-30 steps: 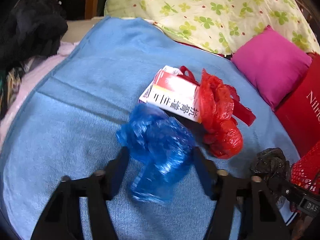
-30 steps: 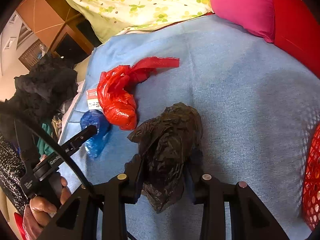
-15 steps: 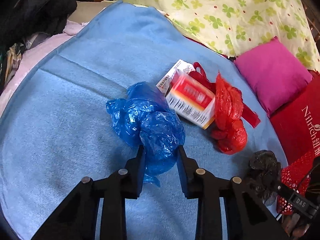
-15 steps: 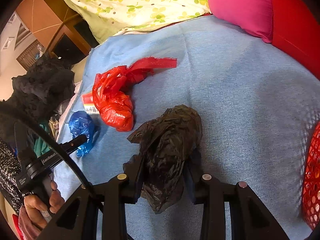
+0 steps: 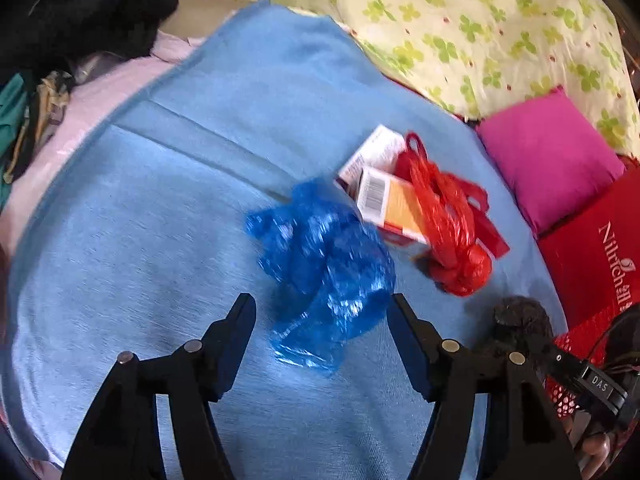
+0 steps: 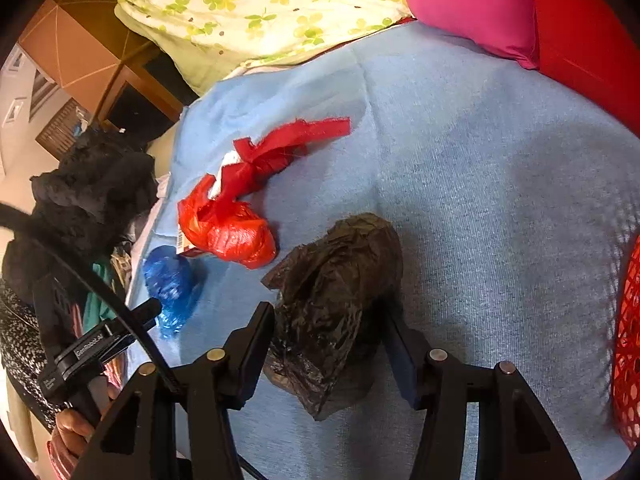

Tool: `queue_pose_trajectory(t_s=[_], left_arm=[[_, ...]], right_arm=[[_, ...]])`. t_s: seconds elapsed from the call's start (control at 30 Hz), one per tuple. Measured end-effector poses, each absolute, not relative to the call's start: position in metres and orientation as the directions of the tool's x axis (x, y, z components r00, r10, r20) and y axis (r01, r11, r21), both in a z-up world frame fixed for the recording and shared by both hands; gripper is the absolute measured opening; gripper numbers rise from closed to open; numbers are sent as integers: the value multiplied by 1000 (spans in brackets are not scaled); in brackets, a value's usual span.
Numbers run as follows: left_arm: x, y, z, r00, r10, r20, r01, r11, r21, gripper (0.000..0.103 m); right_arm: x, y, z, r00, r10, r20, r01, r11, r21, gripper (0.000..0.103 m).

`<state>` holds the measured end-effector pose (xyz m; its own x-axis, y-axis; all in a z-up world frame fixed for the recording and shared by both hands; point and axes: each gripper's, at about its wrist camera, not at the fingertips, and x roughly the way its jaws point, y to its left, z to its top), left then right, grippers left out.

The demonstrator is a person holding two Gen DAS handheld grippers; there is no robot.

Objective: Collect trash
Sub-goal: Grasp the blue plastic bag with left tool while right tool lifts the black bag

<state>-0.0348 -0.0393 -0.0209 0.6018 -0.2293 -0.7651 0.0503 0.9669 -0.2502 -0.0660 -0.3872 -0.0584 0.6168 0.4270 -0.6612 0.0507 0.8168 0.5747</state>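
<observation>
A crumpled blue plastic bag (image 5: 324,268) lies on the blue blanket (image 5: 160,220). My left gripper (image 5: 322,320) is open, with its jaws wide on either side of the bag's near end. Behind it lie a red and white carton (image 5: 384,196) and a knotted red plastic bag (image 5: 452,232). In the right wrist view my right gripper (image 6: 326,328) is open around a crumpled black plastic bag (image 6: 336,300), which rests on the blanket between the jaws. The red bag (image 6: 228,228) and blue bag (image 6: 170,284) show to the left there.
A red mesh basket (image 6: 626,340) stands at the right edge; it also shows in the left wrist view (image 5: 580,340). A magenta pillow (image 5: 552,160), a red box (image 5: 600,248) and a floral quilt (image 5: 480,28) line the back. Dark clothes (image 6: 88,196) pile at the left.
My left gripper was shut on the blue bag half a second ago and has opened wide. My right gripper has opened a little around the black bag. The carton has turned.
</observation>
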Motion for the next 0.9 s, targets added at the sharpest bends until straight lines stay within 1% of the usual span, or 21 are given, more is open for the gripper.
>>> queue_pose_trajectory(t_s=[0.13,0.27,0.37,0.4,0.43,0.5,0.6,0.63,0.73,0.77,0.87,0.9], left_arm=[[-37,-34,-13,647,-245,-722,54,959,-277,72],[-31,-45,-9,678,-250,-691,77,959,-272,72],[-22,-54,-15,672,-228,-704,78,968,-239,72],[-19,-58,-19,670,-210,-712,69,973,-222,72],[-17,-58,-21,668,-197,-718,60,975,-212,72],[-12,-57,-28,656,-182,-732,38,977,-209,72],[-10,-49,-34,647,-193,-738,26,972,-232,55],[-10,-48,-35,648,-195,-736,24,971,-236,55],[-14,-45,-32,670,-170,-723,8,975,-221,43],[-16,-45,-31,679,-157,-717,3,978,-210,42],[-25,-46,-23,707,-136,-694,10,983,-183,37],[-29,-48,-19,718,-132,-683,15,985,-174,34]], right_arm=[[-66,-389,-59,617,437,-654,61,803,594,59],[-64,-387,-62,615,434,-658,72,801,595,59],[-61,-382,-66,600,426,-678,74,814,576,59],[-60,-380,-69,591,417,-690,80,822,565,58],[-60,-380,-70,595,406,-694,85,827,556,51],[-59,-378,-68,603,400,-690,71,835,546,44],[-61,-372,-65,617,379,-690,46,858,512,40],[-62,-371,-64,620,377,-688,39,861,507,39],[-67,-371,-57,643,374,-668,10,868,496,39],[-68,-370,-54,653,371,-661,3,871,492,38],[-76,-370,-43,694,366,-620,-34,877,479,38],[-80,-371,-38,710,364,-603,-47,879,475,38]])
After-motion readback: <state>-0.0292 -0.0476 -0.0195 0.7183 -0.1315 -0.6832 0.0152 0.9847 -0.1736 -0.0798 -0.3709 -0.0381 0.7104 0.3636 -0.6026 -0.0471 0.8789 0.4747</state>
